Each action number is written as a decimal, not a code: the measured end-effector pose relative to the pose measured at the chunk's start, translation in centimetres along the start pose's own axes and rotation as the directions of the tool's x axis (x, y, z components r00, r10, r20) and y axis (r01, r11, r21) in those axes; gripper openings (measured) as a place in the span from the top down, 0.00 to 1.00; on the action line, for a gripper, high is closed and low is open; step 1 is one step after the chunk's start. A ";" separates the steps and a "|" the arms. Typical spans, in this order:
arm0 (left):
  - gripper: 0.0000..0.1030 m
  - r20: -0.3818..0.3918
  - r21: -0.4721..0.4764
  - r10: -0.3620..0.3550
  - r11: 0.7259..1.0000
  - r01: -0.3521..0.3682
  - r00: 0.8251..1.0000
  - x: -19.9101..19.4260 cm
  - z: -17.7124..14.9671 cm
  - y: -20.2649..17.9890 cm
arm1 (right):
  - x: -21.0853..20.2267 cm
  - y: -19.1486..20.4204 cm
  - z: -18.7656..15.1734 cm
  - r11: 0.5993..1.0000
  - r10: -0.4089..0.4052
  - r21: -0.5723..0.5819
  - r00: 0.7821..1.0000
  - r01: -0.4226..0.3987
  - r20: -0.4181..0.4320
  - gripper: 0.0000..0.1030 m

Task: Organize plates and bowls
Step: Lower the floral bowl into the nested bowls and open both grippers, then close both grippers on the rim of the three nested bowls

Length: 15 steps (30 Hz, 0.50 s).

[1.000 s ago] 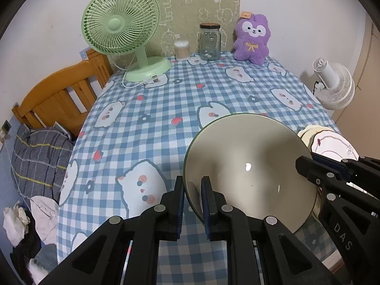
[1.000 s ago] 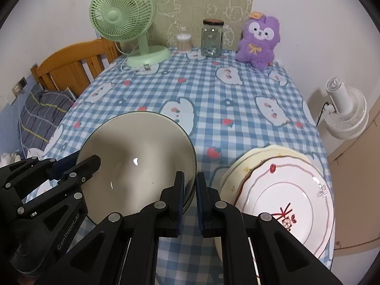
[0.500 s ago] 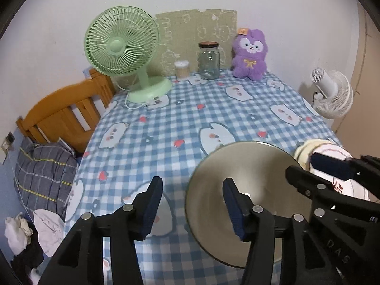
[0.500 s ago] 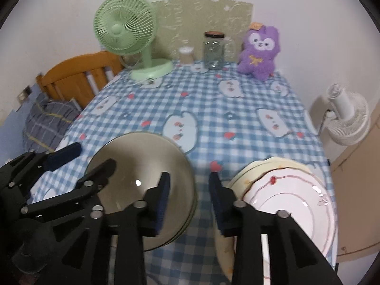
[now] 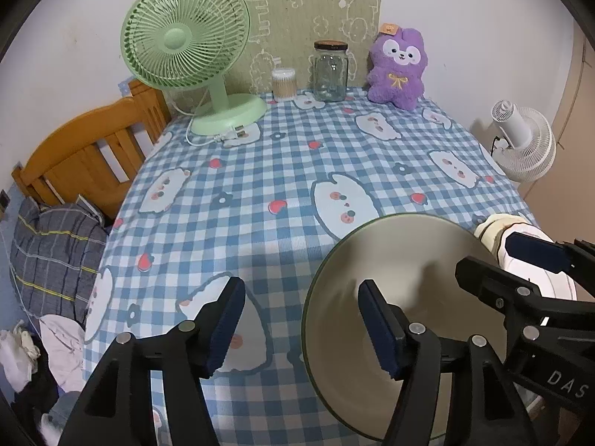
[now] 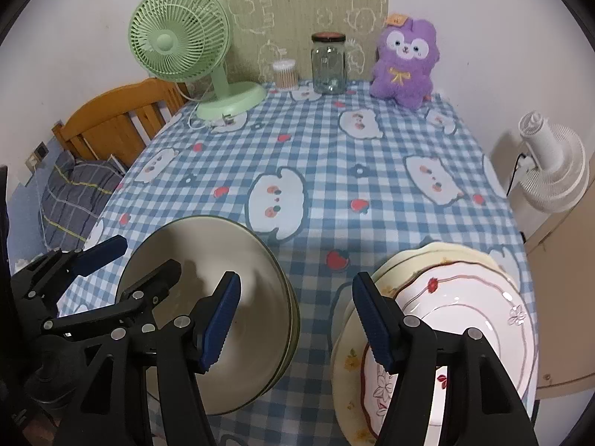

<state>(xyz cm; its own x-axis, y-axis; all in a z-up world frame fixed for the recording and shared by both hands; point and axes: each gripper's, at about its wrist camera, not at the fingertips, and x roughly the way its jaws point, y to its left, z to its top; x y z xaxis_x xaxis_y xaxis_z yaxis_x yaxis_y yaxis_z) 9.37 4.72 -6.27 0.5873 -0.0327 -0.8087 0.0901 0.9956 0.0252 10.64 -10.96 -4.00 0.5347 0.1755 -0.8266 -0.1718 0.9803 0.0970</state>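
Observation:
A stack of beige bowls (image 5: pixel 401 271) (image 6: pixel 238 260) with dark green rims rests on the checked tablecloth near the front edge. A stack of plates (image 6: pixel 465 304), the top one white with red trim, sits to its right; its edge shows in the left wrist view (image 5: pixel 494 230). My left gripper (image 5: pixel 301 323) is open and empty, its jaws straddling the bowls' left rim without touching. My right gripper (image 6: pixel 295 316) is open and empty, above the gap between bowls and plates.
At the table's far edge stand a green fan (image 5: pixel 186 37), a cotton swab jar (image 5: pixel 284 83), a glass jar (image 5: pixel 330 70) and a purple plush toy (image 5: pixel 398 70). A wooden bed frame (image 5: pixel 85 148) is left, a white fan (image 6: pixel 550 171) right.
Both grippers were shut on the bowl's rim one second ago. They have opened wide and pulled back; the bowl now rests on the table.

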 end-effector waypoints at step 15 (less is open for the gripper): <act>0.29 0.003 0.028 -0.045 0.999 0.045 0.999 0.7 -1.0 -1.0 | 0.8 0.2 -0.7 1.000 0.004 0.007 1.000 -0.004 -0.008 0.36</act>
<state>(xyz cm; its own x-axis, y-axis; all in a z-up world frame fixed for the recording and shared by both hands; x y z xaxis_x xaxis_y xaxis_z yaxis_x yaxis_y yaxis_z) 8.84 3.75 -7.47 0.5849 -0.0779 -0.8074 0.1387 0.9903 0.0049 10.49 -10.66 -5.02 0.5275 0.1784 -0.8306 -0.1679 0.9803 0.1039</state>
